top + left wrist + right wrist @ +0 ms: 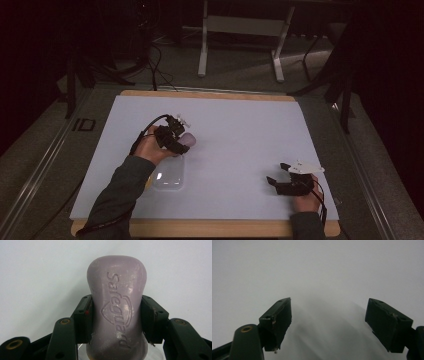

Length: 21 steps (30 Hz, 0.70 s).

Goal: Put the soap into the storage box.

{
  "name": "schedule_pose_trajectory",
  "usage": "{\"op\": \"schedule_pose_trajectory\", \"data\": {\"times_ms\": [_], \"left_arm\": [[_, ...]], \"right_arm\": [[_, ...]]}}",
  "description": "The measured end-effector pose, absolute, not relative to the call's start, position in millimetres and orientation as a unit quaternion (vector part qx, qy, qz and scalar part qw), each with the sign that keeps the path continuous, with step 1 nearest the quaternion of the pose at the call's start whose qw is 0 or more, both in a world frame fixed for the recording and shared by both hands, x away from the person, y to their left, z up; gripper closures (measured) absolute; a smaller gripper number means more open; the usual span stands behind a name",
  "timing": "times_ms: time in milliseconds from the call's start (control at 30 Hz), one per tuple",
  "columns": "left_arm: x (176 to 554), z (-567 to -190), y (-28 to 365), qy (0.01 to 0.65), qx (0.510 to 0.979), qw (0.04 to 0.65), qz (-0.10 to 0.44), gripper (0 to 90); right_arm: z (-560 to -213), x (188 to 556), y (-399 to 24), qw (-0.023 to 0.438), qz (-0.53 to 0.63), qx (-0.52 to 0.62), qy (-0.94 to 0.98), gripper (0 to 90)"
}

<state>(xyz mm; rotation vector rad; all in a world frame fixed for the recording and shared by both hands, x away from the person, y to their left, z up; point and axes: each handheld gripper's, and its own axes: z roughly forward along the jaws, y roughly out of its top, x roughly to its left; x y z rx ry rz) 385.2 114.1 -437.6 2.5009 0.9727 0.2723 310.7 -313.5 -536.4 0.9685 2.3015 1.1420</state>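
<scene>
A pale purple bar of soap (116,305) with embossed lettering is pinched across its middle by both pads of my left gripper (116,315). In the high view that left gripper (181,139) holds the soap (189,140) just above the table, left of centre, over the far end of a clear plastic dish (168,175). My right gripper (278,173) rests near the table's front right corner, pointing left. Its jaws stand wide apart in the right gripper view, right gripper (328,320) with nothing but white tabletop between them.
The white tabletop (240,125) has a wooden edge at front and back. Beyond the table lie a dark floor, cables and the legs of a white stand (202,55). Cables trail from both grippers toward the person's sleeves.
</scene>
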Motion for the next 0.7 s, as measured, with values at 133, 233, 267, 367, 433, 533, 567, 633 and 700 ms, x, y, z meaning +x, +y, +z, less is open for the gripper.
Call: {"op": "schedule_pose_trajectory", "data": {"times_ms": [133,233,267,367,433,533,567,633,700], "left_arm": [[383,-438,116,0.351,0.905,0.22,0.098,49.4],[381,-438,117,0.353,0.904,0.221,0.098,49.4],[380,-438,119,0.352,0.904,0.22,0.099,49.4],[378,-438,122,0.354,0.903,0.221,0.101,49.4],[375,-438,125,0.355,0.901,0.225,0.103,49.4],[372,-438,129,0.357,0.9,0.226,0.104,49.4],[370,-438,130,0.358,0.9,0.225,0.105,49.4],[368,-439,133,0.36,0.899,0.224,0.11,49.4],[365,-438,137,0.363,0.898,0.223,0.111,49.4]], "right_arm": [[-536,311,-313,0.197,0.407,0.346,0.822,21.0],[-536,311,-313,0.197,0.407,0.346,0.822,21.0],[-536,311,-313,0.197,0.407,0.345,0.822,21.0],[-536,311,-313,0.197,0.407,0.346,0.822,21.0],[-536,310,-313,0.197,0.407,0.346,0.822,21.0],[-536,310,-313,0.197,0.406,0.346,0.822,21.0],[-536,310,-313,0.197,0.406,0.347,0.822,21.0],[-536,310,-313,0.198,0.406,0.346,0.822,21.0],[-536,310,-313,0.198,0.406,0.346,0.822,21.0]]}}
